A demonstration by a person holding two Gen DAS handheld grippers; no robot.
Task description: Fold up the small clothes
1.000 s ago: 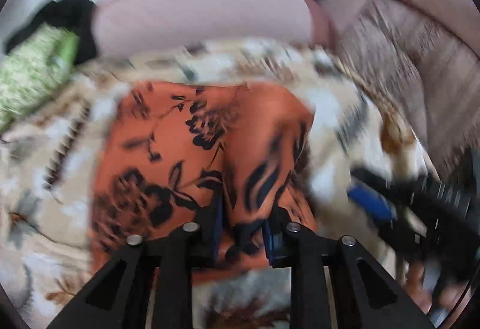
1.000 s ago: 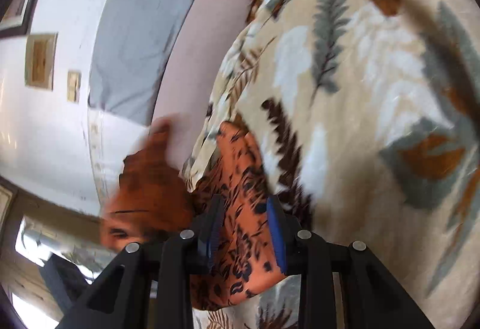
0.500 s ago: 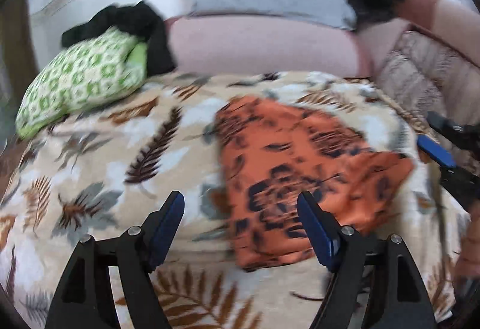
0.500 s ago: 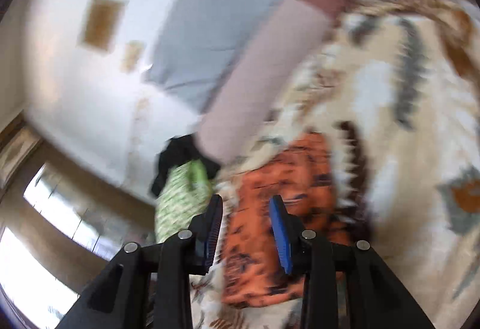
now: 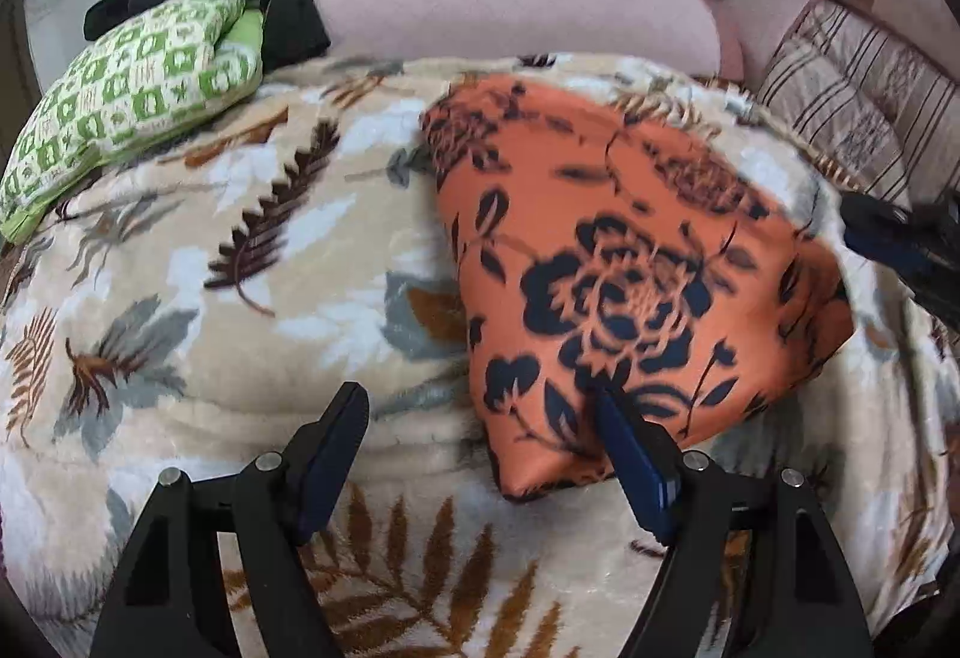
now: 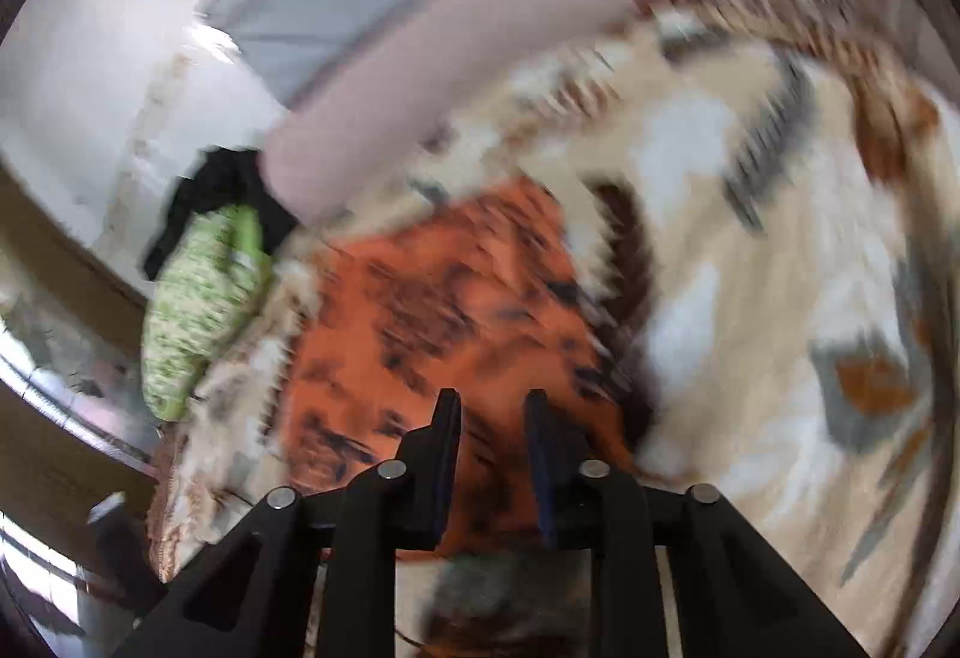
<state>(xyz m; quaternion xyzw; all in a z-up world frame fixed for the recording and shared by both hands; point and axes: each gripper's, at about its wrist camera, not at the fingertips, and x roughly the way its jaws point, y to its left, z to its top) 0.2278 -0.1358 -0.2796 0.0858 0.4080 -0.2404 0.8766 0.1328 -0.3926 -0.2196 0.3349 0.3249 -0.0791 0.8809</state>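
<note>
Presently: folded orange floral garment lying on the leaf-print blanket, between folds.
Left gripper gapes wide, empty; right gripper, narrowing, grips nothing visible. Next likely: pinch an edge.

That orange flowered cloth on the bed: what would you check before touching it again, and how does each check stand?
1. Orange black-flowered cloth lies folded on the leaf-patterned cream blanket: ok.
2. Left gripper open, nothing between its fingers: ok.
3. Right gripper free of the cloth: cannot tell, the view is blurred and its jaws are closing.
4. Fold edges lined up: cannot tell.
5. Green-and-white patterned pillow apart from the cloth: ok.
</note>
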